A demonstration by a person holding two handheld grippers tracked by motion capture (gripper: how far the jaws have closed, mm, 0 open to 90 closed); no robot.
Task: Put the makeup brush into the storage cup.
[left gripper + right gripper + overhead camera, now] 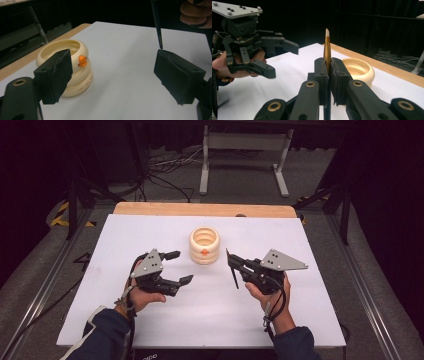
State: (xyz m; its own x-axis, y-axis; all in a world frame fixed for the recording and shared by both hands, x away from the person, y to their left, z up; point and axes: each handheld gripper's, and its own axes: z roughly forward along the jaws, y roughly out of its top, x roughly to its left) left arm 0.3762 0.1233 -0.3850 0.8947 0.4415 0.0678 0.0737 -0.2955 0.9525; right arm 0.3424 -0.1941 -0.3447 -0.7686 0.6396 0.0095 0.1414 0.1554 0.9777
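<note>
We see a cream ribbed pot (204,245) standing upright toward the far middle of the white table (150,320), with a small orange knob (204,252) on the side that faces us. From the high view its mouth shows a pale inner wall and nothing we can make out inside; in the left gripper view the bottom of the pot (65,72) is hidden behind the near jaw, and in the right gripper view only the rim (358,71) rises above the jaws, so we cannot tell what, if anything, lies in it. Our right gripper (235,265) has its jaws pressed tight on a thin brush (327,51), whose gold ferrule and pale tip stand up between the pads; in the high view the brush (232,270) reads only as a dark sliver just to the right of the pot, its lower end cut off in the right gripper view. Our left gripper (179,267) is held just left of the pot with jaws spread wide and nothing between them. The far edge of the table shows bare wood (205,209), and beyond it the room is too dark to read.
</note>
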